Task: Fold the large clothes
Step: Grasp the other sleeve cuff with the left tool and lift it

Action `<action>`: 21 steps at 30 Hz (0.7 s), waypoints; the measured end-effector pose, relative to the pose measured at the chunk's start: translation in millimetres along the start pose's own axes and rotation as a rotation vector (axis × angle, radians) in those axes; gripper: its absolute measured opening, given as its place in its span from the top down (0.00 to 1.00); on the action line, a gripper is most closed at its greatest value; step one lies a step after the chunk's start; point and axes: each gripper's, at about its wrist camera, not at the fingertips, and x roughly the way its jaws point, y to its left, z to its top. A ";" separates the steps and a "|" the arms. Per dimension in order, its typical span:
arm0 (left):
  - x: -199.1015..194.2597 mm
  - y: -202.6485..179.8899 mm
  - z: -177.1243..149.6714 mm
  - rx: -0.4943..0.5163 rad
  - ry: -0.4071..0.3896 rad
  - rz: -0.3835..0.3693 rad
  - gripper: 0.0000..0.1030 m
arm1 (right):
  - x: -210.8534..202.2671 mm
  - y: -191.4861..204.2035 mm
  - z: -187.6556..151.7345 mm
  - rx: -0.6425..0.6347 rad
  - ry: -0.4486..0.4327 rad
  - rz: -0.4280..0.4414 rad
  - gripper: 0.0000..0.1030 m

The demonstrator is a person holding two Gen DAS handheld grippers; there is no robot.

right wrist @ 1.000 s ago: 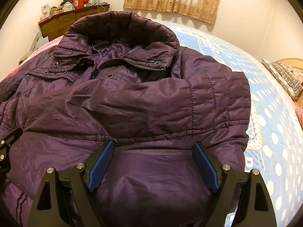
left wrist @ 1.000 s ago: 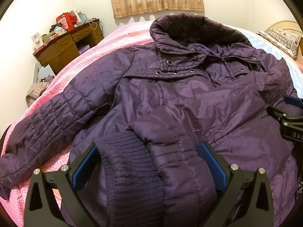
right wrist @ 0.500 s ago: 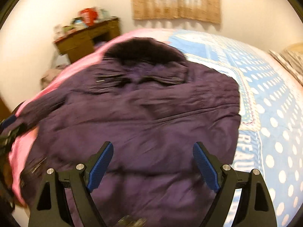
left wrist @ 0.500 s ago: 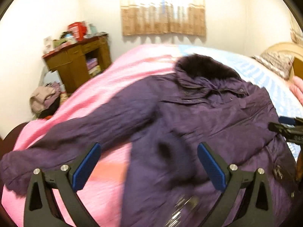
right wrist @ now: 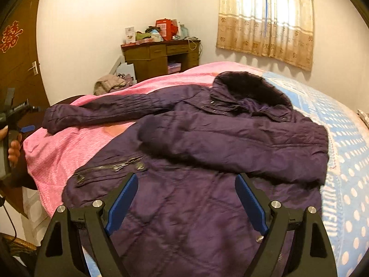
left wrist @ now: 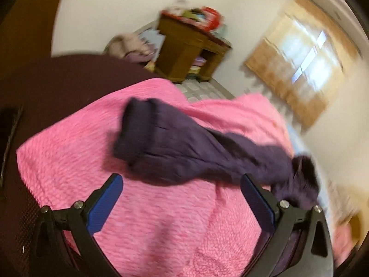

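A large purple padded jacket (right wrist: 207,152) lies face up on the bed. One sleeve is folded across its chest; the other sleeve (right wrist: 103,113) stretches out left over the pink blanket. In the blurred left wrist view that sleeve (left wrist: 184,147) lies ahead, cuff to the left. My left gripper (left wrist: 182,191) is open and empty, just short of the sleeve. It also shows at the far left of the right wrist view (right wrist: 16,124). My right gripper (right wrist: 186,196) is open and empty above the jacket's lower front.
The bed has a pink blanket (right wrist: 69,147) on its left half and a blue dotted cover (right wrist: 346,152) on the right. A wooden desk (right wrist: 161,55) with clutter stands by the far wall, a door (right wrist: 16,62) at left, a curtained window (right wrist: 265,18) behind.
The left gripper let go of the folded sleeve and swung left toward the outstretched sleeve. The right gripper pulled back from the jacket, so more of it shows.
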 end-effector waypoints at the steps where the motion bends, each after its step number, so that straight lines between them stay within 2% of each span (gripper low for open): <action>1: 0.8 9.8 2.4 -0.047 -0.005 -0.019 0.00 | 0.1 3.9 -2.7 0.002 0.001 0.009 0.16; 3: 6.7 23.1 6.4 -0.142 -0.010 -0.076 0.00 | -1.8 10.4 -7.1 -0.002 0.001 0.009 0.16; 8: 28.7 30.9 5.7 -0.253 0.004 -0.171 0.00 | -10.2 13.0 -18.2 0.030 -0.012 0.003 0.16; 12: 51.4 31.0 -0.5 -0.303 0.050 -0.162 0.00 | -11.9 7.4 -21.9 0.074 -0.025 0.002 0.16; 19: 69.7 21.1 2.7 -0.285 0.030 -0.117 0.00 | -8.8 6.5 -27.2 0.090 -0.013 0.019 0.16; 21: 76.0 16.3 4.0 -0.264 0.022 -0.078 0.05 | -8.2 8.0 -28.8 0.093 -0.012 0.025 0.16</action>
